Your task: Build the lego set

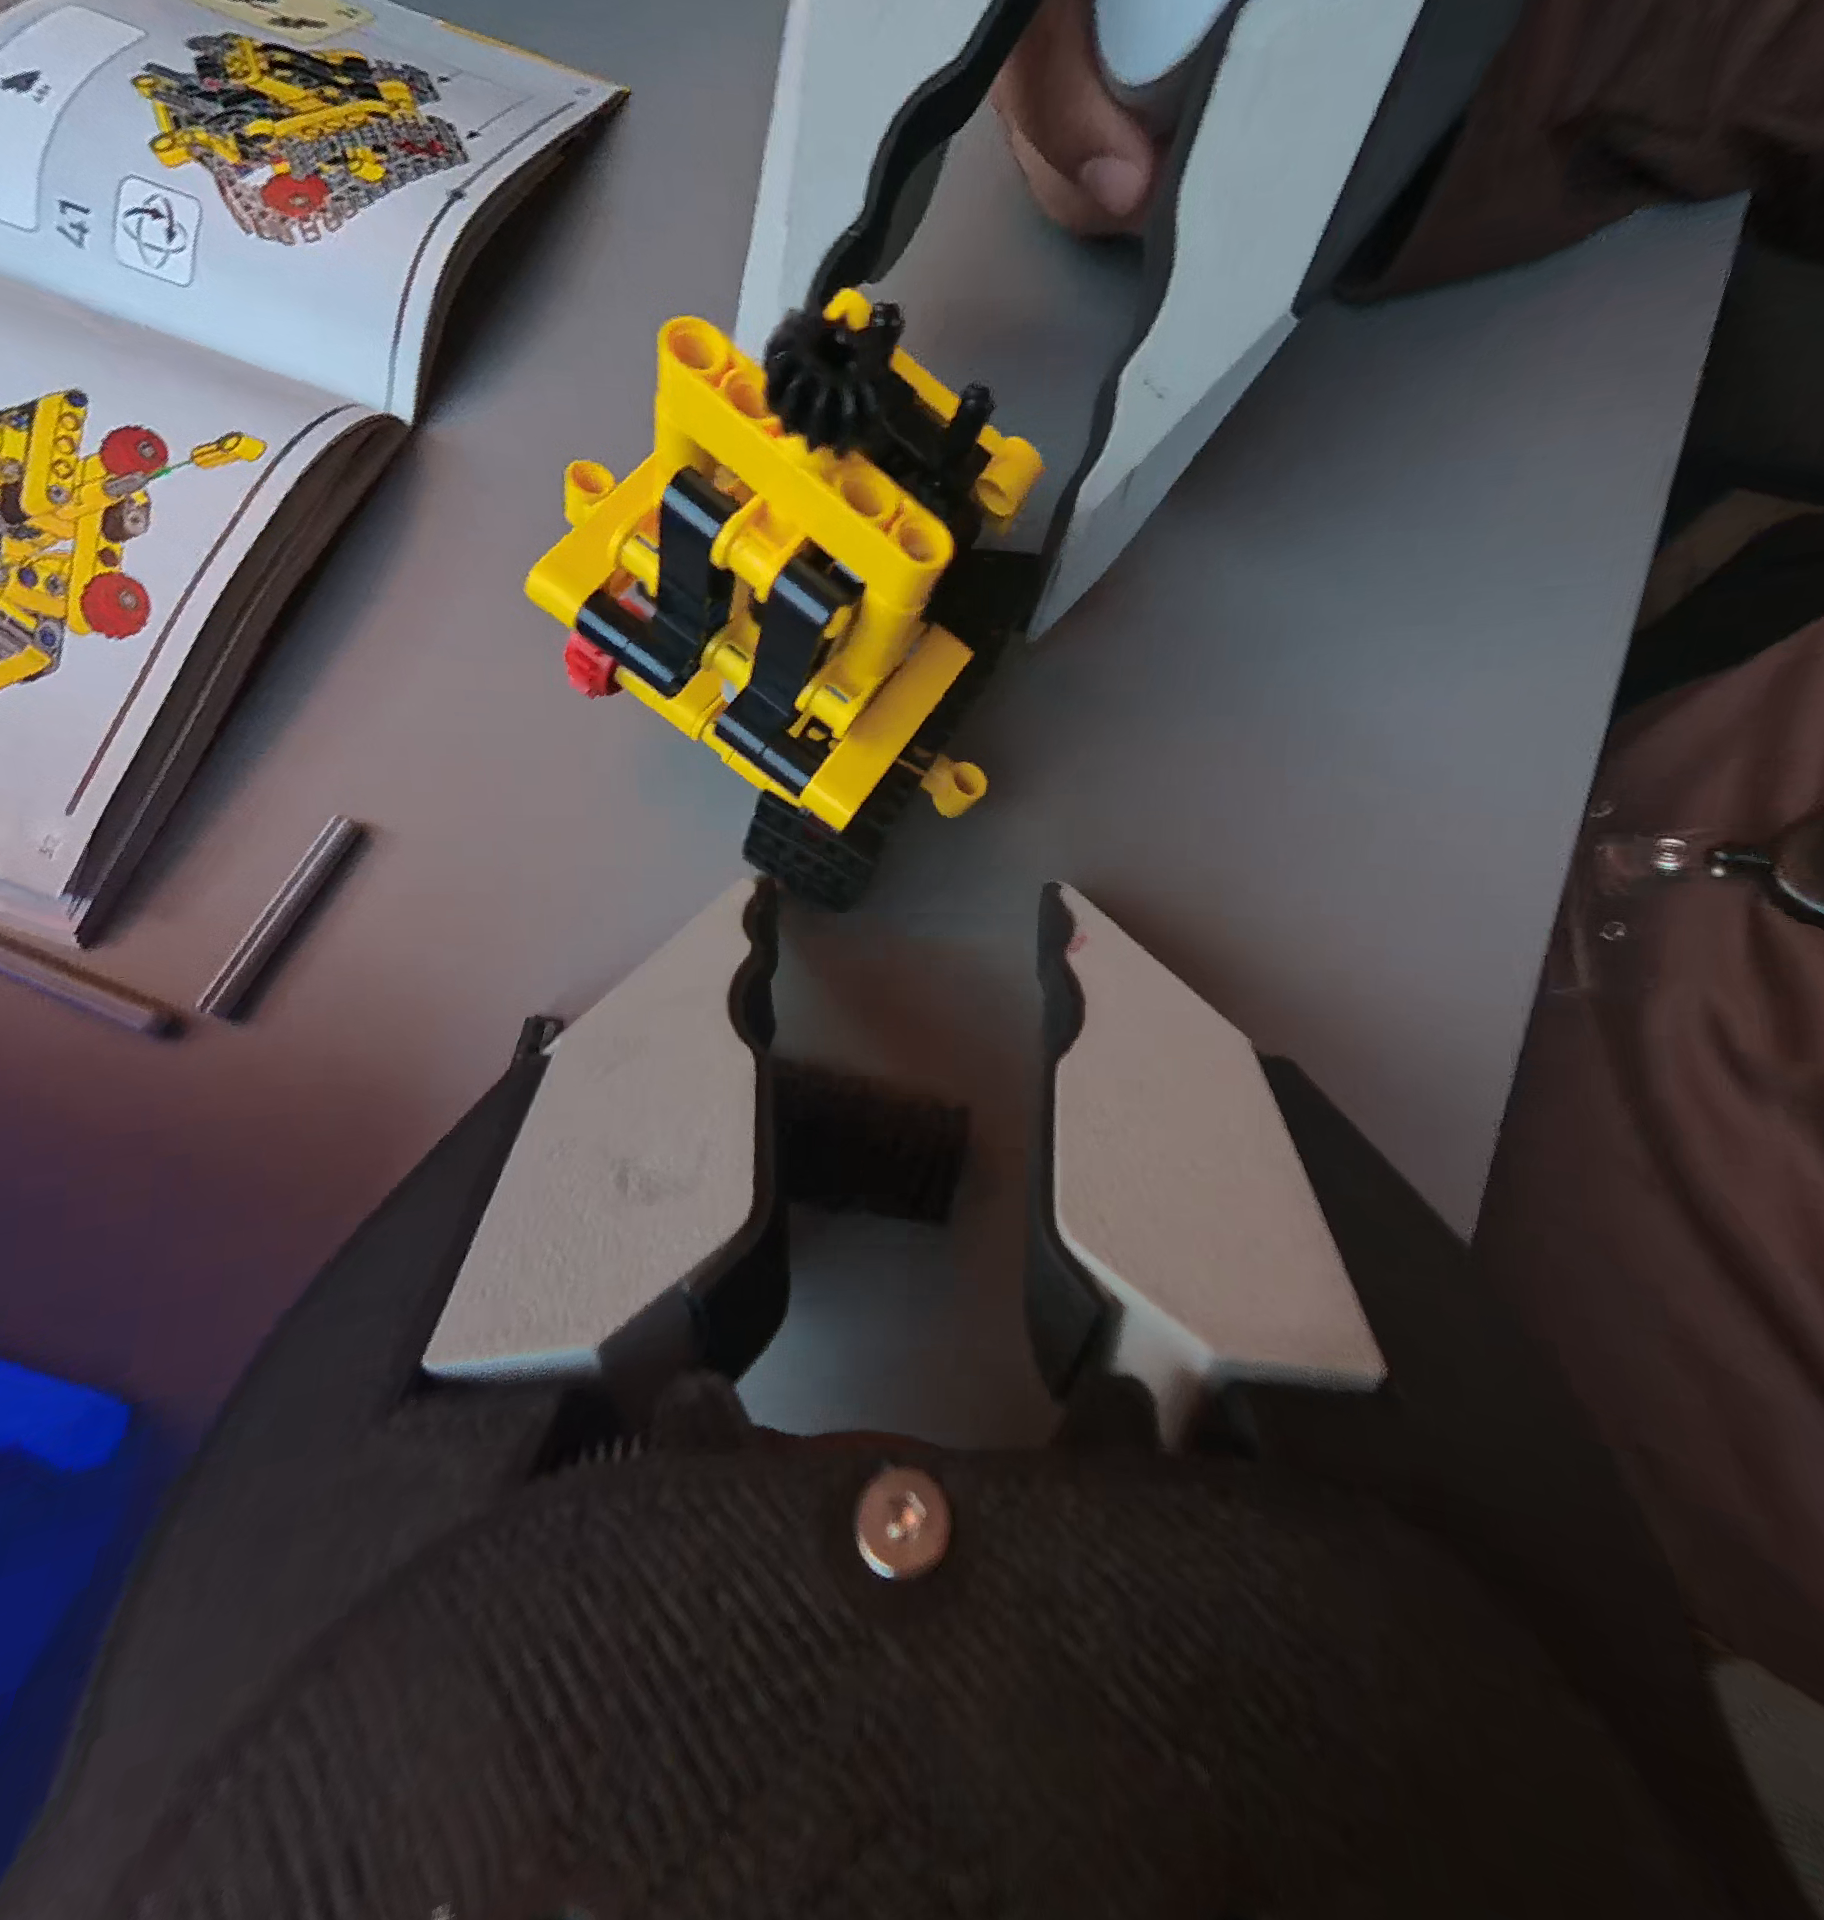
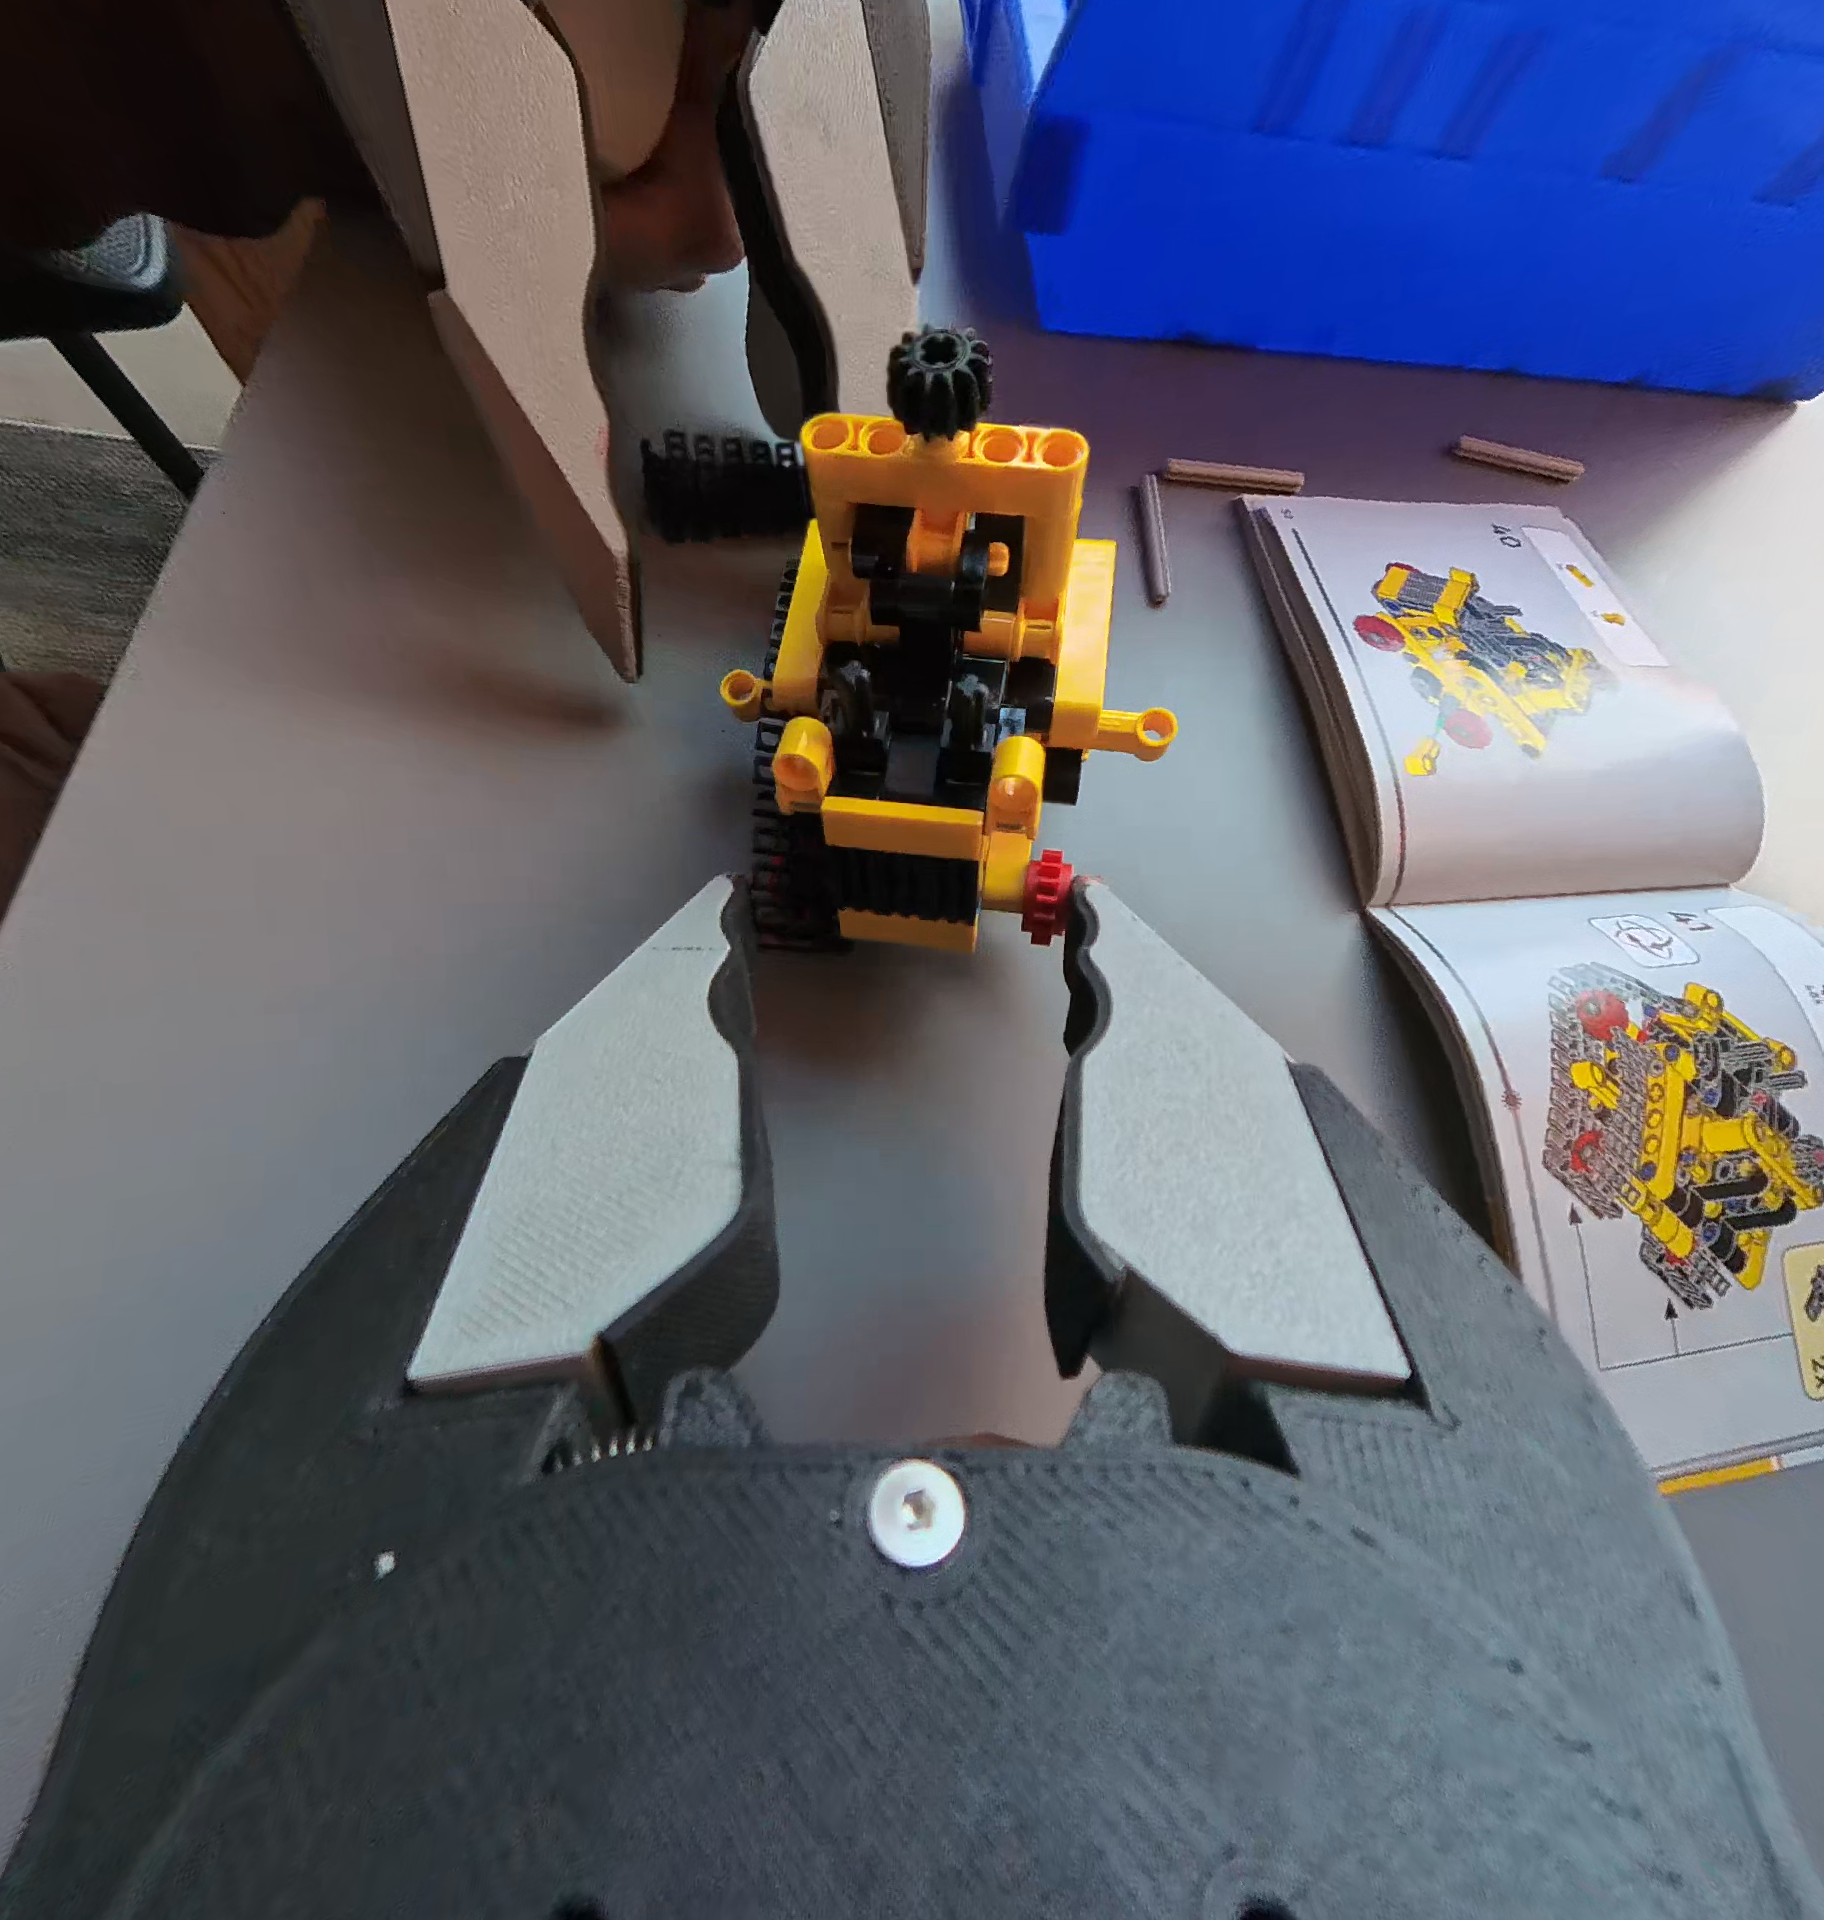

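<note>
Standing on the grey worktop (image 2: 368, 935) between the two grippers is the half-built yellow and black Lego vehicle (image 2: 939, 686), a black gear (image 2: 939, 393) sticking up at its top frame and a small red gear (image 2: 1045, 896) at one lower corner. The right gripper (image 2: 903, 914) has its jaws spread on either side of the model's near end, one tip beside the black track, the other just beside the red gear. The left gripper (image 1: 903, 914) faces it from the opposite end with jaws spread and nothing between them; its tips are near the model's track. A loose black track piece (image 2: 716, 494) lies beside the model. Farther out lie three dark axle rods (image 2: 1154, 540), the open instruction booklet (image 2: 1573, 831) and a blue bin (image 2: 1459, 187).
</note>
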`<action>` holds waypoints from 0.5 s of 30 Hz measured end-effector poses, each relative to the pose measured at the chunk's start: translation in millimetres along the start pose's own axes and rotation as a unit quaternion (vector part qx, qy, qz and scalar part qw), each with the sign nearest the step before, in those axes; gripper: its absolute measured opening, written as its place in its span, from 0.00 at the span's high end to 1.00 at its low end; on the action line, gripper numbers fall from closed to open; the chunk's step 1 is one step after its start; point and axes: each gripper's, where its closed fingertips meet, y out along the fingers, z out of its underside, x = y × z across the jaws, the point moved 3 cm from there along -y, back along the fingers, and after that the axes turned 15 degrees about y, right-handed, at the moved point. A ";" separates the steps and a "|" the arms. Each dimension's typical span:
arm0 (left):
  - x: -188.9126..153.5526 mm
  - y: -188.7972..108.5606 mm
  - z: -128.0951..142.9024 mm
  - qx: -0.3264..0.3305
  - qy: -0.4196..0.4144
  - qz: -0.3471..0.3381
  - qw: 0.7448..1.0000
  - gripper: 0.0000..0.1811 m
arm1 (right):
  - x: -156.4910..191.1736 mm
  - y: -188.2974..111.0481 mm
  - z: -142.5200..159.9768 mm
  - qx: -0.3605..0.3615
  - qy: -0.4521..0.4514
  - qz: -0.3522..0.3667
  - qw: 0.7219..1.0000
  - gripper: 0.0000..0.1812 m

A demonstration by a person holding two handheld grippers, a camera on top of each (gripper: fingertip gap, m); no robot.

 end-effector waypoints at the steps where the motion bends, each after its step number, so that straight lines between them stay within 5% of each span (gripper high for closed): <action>1: 1.4 2.3 -1.6 0.001 0.005 0.001 1.000 0.74 | -2.3 -0.2 -0.1 0.001 0.002 -0.003 1.000 0.68; 8: 13.0 23.0 -18.0 0.000 0.020 0.024 1.000 0.91 | -11.2 -19.7 13.7 0.004 0.028 -0.022 0.999 0.68; 15: 10.6 57.0 -48.1 -0.005 0.054 0.098 0.994 0.90 | -18.3 -56.1 40.7 -0.001 0.027 0.005 1.000 0.67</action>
